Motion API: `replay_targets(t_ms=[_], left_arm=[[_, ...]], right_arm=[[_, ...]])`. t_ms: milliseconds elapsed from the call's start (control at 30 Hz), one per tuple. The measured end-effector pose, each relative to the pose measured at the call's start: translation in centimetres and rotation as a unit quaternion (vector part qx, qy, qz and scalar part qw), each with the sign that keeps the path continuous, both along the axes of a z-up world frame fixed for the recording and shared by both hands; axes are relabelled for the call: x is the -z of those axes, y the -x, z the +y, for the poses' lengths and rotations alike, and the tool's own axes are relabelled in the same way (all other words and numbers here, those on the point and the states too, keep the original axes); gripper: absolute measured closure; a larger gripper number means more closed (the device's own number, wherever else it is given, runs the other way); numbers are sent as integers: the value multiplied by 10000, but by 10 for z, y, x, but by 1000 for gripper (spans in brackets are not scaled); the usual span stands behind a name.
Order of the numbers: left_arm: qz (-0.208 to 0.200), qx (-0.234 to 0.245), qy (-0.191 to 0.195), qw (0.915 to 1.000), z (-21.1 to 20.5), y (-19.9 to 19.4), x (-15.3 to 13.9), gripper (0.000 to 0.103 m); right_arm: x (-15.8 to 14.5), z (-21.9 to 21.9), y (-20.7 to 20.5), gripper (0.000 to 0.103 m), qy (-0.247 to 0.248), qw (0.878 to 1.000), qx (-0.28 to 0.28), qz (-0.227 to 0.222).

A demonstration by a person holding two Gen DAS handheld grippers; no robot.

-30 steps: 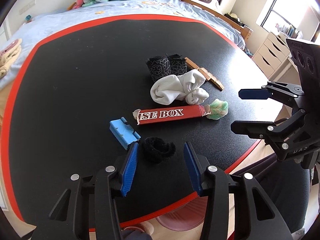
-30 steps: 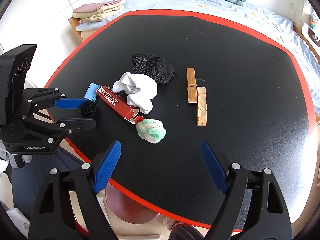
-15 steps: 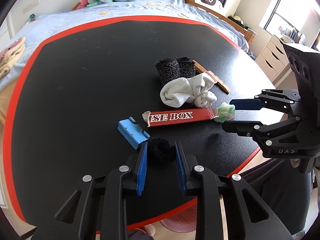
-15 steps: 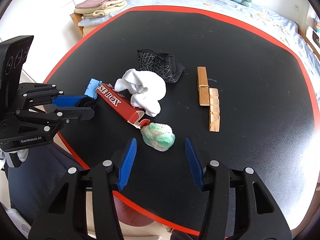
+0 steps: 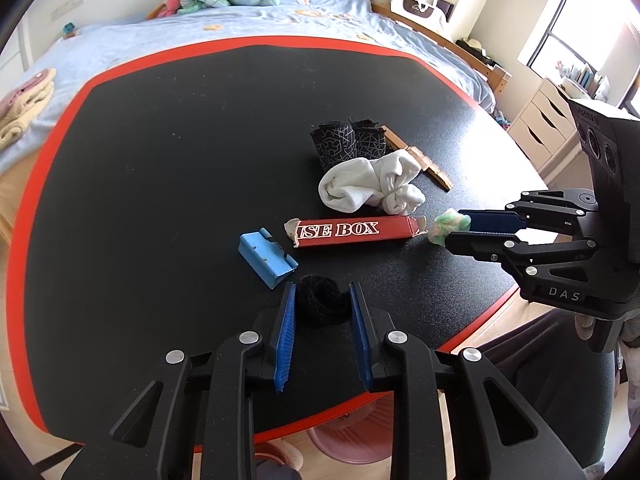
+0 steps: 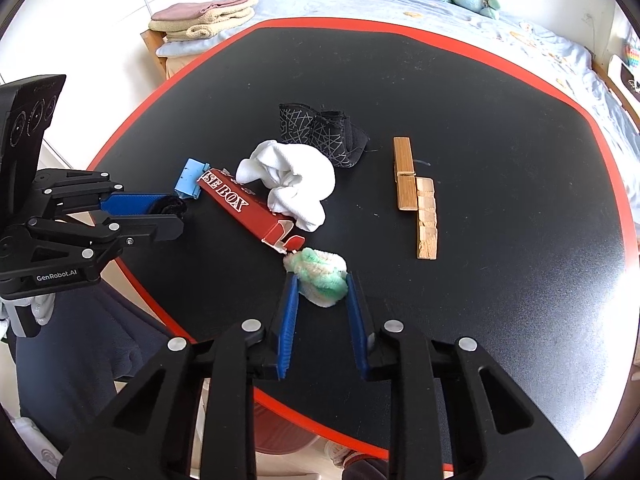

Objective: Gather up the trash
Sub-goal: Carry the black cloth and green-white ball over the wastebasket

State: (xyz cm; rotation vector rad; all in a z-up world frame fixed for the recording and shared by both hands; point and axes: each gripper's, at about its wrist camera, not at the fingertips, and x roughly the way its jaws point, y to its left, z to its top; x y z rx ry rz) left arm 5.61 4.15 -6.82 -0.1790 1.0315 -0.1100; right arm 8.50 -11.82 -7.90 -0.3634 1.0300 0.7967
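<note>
Left gripper [image 5: 323, 306] now closes around black fuzzy wad [image 5: 322, 304], lower centre; right gripper [image 6: 322, 292] now brackets green-white wad [image 6: 320, 276], jaws narrowed from 1 s ago.

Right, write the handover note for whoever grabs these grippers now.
Left gripper: fingers either side of the black fuzzy ring near the table's front edge, closed in on it; ring still on the table.
Right gripper: fingers flank the green and white wad, also still down.
Red carton lies between the two; blue block sits at its left end.
White sock, black patterned sock and wooden pieces lie farther back.
Done: nothing lifted yet.
Left: lift both, bin them, then the carton. A pink bin shows under the table edge.
</note>
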Motion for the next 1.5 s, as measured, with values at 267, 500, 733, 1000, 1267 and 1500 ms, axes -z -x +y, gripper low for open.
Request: replay_targets(t_ms=[267,500,733,1000,1267,1500], left_arm=[[-168,82,21,9998,-10,17,-22,78],[-330,239,-16,9992,-24,40,-43,78],[-453,361,-14,9983,-36,65,-56,78],[-409,488,40,9980,-50,88,-53,78],[-184,638,128,9977,-65,107,-36,78],[-102,722,185,9972,-74,117,-28,78]], right_arm=[[-27,-20,27,79,-196,9997,103,-89],[-49,-39,58,79,-362,9990,156,-186],[-63,-56,89,79,-522,9982,166,-224],[-64,-64,118,79,-515,9985,62,-172],[-49,-69,138,79,-424,9991,-19,16],[-42,-69,147,79,-420,9990,-58,107]])
